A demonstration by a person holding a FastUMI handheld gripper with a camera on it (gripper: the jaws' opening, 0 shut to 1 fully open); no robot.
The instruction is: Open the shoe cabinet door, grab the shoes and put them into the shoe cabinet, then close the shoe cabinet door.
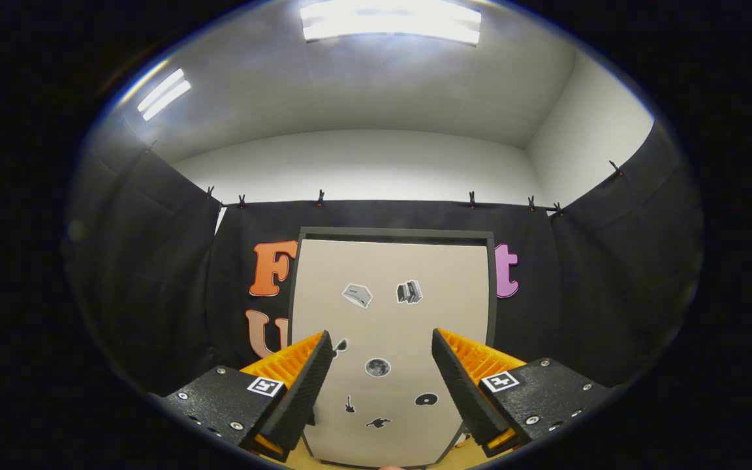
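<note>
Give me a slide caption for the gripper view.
Open gripper faces the closed shoe cabinet door, dotted with small stickers, holding nothing.

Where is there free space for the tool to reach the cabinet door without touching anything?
The open tool holds nothing, and the gap between its fingers is free. Ahead, the closed cabinet door is flat, carrying only small stickers. The black cloth borders the cabinet closely on both sides. The floor below the door is barely visible.
</note>
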